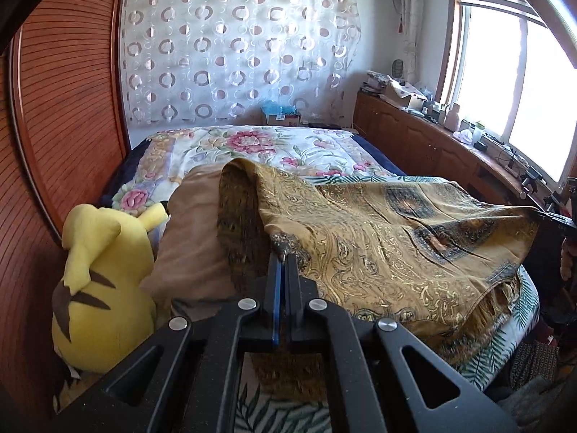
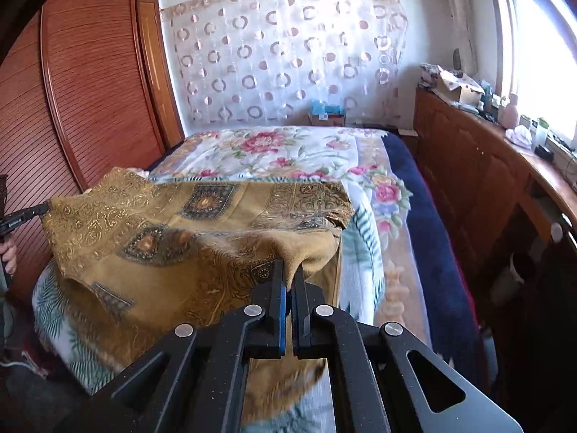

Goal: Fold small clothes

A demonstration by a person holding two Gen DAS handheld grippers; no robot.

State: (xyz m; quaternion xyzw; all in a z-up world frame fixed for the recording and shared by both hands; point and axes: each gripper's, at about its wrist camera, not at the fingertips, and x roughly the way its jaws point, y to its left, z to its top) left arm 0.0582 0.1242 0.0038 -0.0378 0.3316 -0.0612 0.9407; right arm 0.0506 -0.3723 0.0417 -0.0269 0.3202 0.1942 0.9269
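Cloth comes first: one gold patterned cloth (image 1: pixel 378 223) hangs lifted above one bed (image 1: pixel 252 148), stretched between two hand-held grippers. The left hand-held gripper (image 1: pixel 283 252) has its jaws closed tight on one corner of the cloth. The right hand-held gripper (image 2: pixel 291 278) is closed on the other near corner, with the fabric bunched between its jaws. The cloth's long side runs left to right across the bed, from one gripper to the other, and the far part droops down onto the bedding. The left wrist view shows one yellow plush toy (image 1: pixel 97 278) lying at the left beside one tan pillow (image 1: pixel 187 238); the right wrist view does not show them. That left view also catches the other gripper at its far right edge, pinching the cloth. The right wrist view shows more of the dark blue blanket (image 2: pixel 432 252) along the right side of the bed, and a bit of a hand (image 2: pixel 9 256) at its left edge. Both views show one wooden wardrobe (image 1: pixel 68 115), one curtain with rings (image 1: pixel 234 50) and one long wooden cabinet (image 1: pixel 425 140) under the window.
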